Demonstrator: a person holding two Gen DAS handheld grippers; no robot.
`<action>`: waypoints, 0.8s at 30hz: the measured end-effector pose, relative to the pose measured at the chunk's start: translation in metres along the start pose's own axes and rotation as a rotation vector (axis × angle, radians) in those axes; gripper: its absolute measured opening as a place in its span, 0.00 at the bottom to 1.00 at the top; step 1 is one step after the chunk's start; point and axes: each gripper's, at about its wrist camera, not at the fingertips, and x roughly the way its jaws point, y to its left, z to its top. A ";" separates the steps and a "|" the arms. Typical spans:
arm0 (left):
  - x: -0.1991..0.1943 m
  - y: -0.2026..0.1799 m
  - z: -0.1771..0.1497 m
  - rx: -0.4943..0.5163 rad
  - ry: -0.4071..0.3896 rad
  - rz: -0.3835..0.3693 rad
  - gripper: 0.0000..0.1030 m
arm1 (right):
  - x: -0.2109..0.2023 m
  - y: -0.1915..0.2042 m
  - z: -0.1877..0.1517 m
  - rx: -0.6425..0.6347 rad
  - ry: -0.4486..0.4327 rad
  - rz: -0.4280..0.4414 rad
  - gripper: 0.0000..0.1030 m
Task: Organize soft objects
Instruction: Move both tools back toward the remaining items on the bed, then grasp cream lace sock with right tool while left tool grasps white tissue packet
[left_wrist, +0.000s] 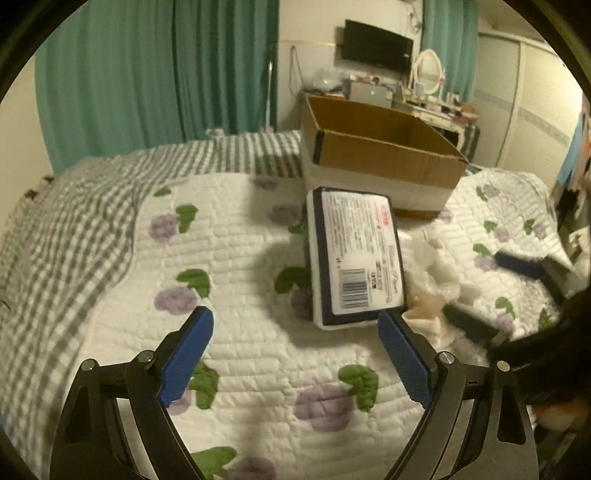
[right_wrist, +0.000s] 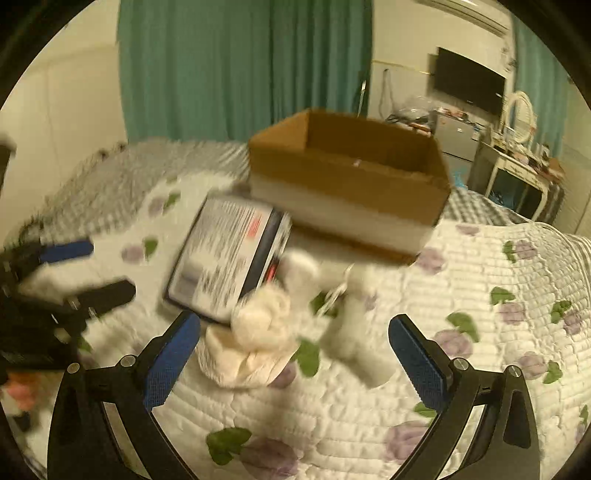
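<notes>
A flat white and navy pack (left_wrist: 354, 254) with a printed label and barcode lies on the quilt in front of an open cardboard box (left_wrist: 380, 155). My left gripper (left_wrist: 295, 325) is open just short of the pack's near edge. A cream and white soft toy (right_wrist: 266, 332) lies on the quilt right of the pack (right_wrist: 229, 254), blurred. My right gripper (right_wrist: 295, 332) is open, with the toy between and beyond its fingers. The box (right_wrist: 351, 177) stands behind. The toy also shows in the left wrist view (left_wrist: 428, 306). The right gripper's blue finger (left_wrist: 517, 264) shows there too.
The bed has a white quilt with purple flowers (left_wrist: 229, 258) and a grey checked blanket (left_wrist: 74, 221) at the left. Teal curtains (left_wrist: 155, 74) hang behind. A cluttered dresser with a mirror (left_wrist: 428, 74) and a wall screen stand beyond the box.
</notes>
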 end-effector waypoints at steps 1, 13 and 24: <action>0.000 0.003 0.000 -0.003 -0.003 0.007 0.89 | 0.007 0.004 -0.003 -0.017 0.017 0.006 1.00; -0.001 0.009 -0.003 -0.001 -0.020 0.007 0.89 | 0.049 0.013 -0.016 -0.014 0.154 0.071 0.43; 0.012 -0.029 -0.006 0.019 0.025 -0.067 0.89 | -0.010 -0.037 -0.002 0.125 0.005 0.066 0.29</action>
